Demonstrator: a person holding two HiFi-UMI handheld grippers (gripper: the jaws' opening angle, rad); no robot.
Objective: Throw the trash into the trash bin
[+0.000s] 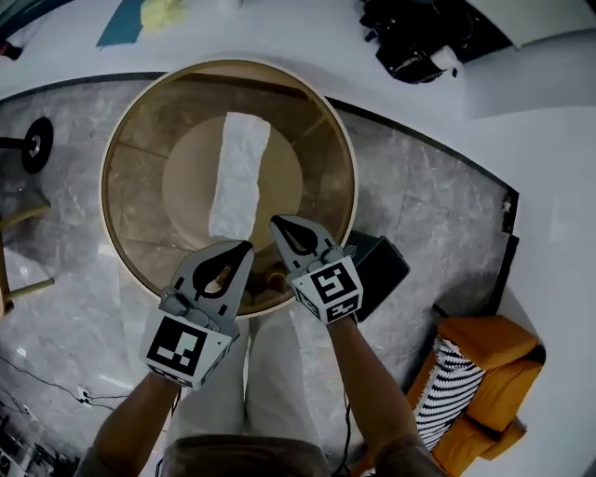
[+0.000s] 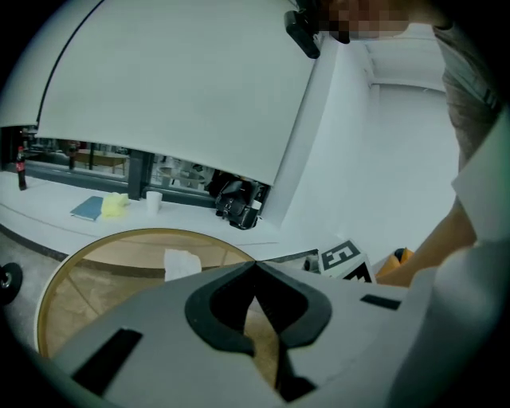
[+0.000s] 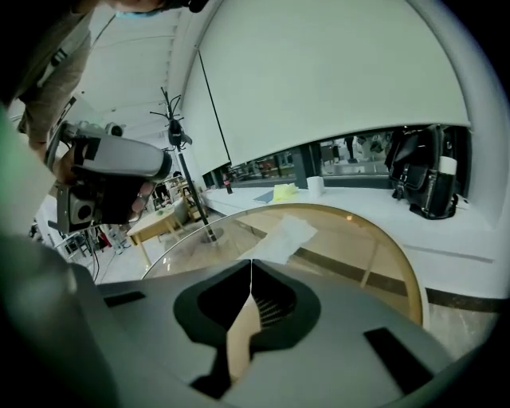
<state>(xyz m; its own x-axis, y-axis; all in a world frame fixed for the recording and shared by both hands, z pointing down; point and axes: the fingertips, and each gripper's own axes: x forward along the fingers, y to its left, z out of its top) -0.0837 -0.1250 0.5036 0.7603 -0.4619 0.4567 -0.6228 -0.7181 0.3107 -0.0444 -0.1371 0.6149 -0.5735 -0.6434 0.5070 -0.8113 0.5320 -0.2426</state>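
Observation:
A long strip of crumpled white paper [image 1: 238,174] lies on a round glass table with a wooden rim [image 1: 110,177]. It also shows in the left gripper view, paper [image 2: 182,263], and in the right gripper view, paper [image 3: 283,237]. My left gripper [image 1: 244,247] is over the table's near edge, jaws shut and empty, just short of the paper's near end. My right gripper [image 1: 277,222] sits close beside it, also shut with nothing held. Each gripper view shows its fingertips meeting: left gripper [image 2: 255,263], right gripper [image 3: 252,263].
A dark box-shaped container [image 1: 380,270] stands on the floor at the table's right, by my right gripper. A black bag [image 1: 410,37], a yellow cloth [image 1: 163,11] and a blue book rest on the white ledge beyond. An orange chair with a striped cushion [image 1: 484,373] is at lower right.

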